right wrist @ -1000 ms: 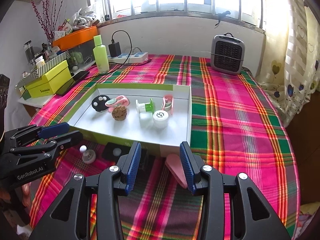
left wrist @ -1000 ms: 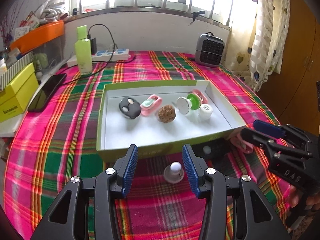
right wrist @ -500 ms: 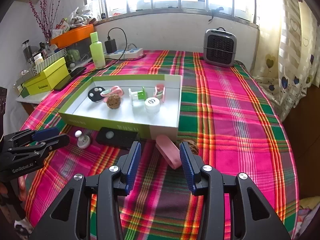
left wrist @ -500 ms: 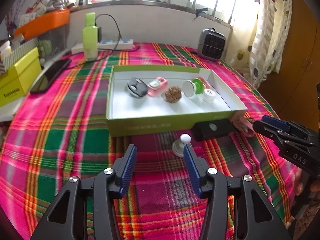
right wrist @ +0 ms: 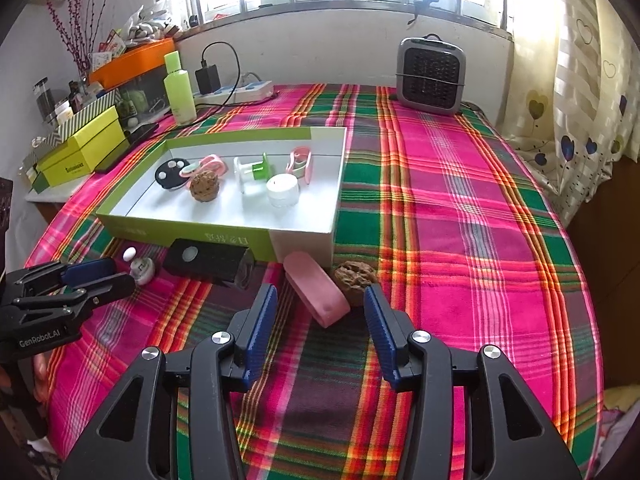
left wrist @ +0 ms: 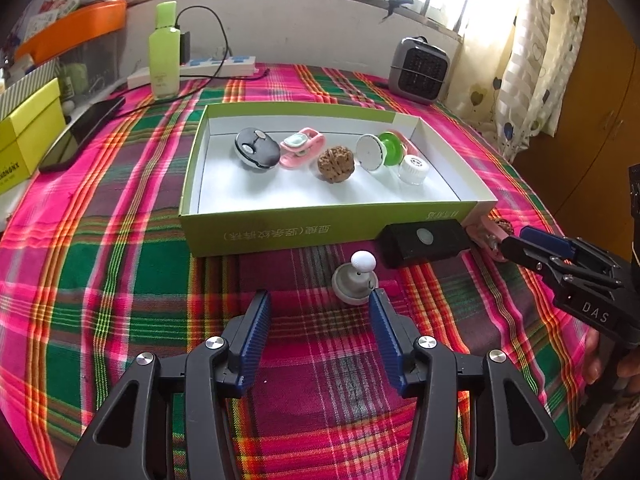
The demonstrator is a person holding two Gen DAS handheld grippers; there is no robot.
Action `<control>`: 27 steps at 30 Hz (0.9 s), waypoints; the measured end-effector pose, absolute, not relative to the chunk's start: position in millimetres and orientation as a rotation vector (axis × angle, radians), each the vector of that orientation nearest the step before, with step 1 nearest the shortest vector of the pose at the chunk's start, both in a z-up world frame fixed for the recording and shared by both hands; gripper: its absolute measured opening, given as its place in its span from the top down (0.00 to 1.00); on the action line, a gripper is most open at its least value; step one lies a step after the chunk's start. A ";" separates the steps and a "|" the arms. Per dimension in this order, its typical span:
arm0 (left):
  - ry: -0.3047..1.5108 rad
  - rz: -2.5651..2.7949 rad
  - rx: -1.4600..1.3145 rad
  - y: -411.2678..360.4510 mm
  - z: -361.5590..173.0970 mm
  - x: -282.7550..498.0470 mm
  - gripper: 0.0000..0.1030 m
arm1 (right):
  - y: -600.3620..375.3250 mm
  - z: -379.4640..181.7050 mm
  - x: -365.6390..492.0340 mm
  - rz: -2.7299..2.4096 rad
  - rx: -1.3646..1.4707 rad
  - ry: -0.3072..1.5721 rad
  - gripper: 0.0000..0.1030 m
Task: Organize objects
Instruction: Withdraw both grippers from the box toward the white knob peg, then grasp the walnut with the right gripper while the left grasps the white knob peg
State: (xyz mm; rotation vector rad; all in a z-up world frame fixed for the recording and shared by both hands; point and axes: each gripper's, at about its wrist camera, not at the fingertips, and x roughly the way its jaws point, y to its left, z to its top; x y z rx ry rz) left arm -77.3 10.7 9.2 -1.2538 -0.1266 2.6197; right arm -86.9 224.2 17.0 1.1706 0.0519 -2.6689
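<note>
Showing walnut (right wrist: 355, 276) clearly: right wrist only.

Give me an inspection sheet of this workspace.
Surface: plaid cloth on table.
Job's things: tray holds six small items; outside its front wall lie knob, black box, pink case, walnut.
Clutter: green bottle, heater, phone, yellow box.
Grippers: left gripper open, empty; right gripper opening, empty.
Cables: charger cord, power strip.
Surroundings: window, curtain.
</note>
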 end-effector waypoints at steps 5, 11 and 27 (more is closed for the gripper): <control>-0.117 2.622 -1.250 13.9 8.6 -80.0 0.52 | 238.0 24.7 -88.9 -2.702 1.138 -0.001 0.55; -0.103 2.627 -1.248 15.8 8.7 -81.0 0.52 | 258.2 21.4 -102.6 -2.746 1.175 -0.056 0.55; -0.091 2.640 -1.255 20.5 9.1 -85.9 0.50 | 251.8 13.5 -111.1 -2.610 1.194 -0.015 0.55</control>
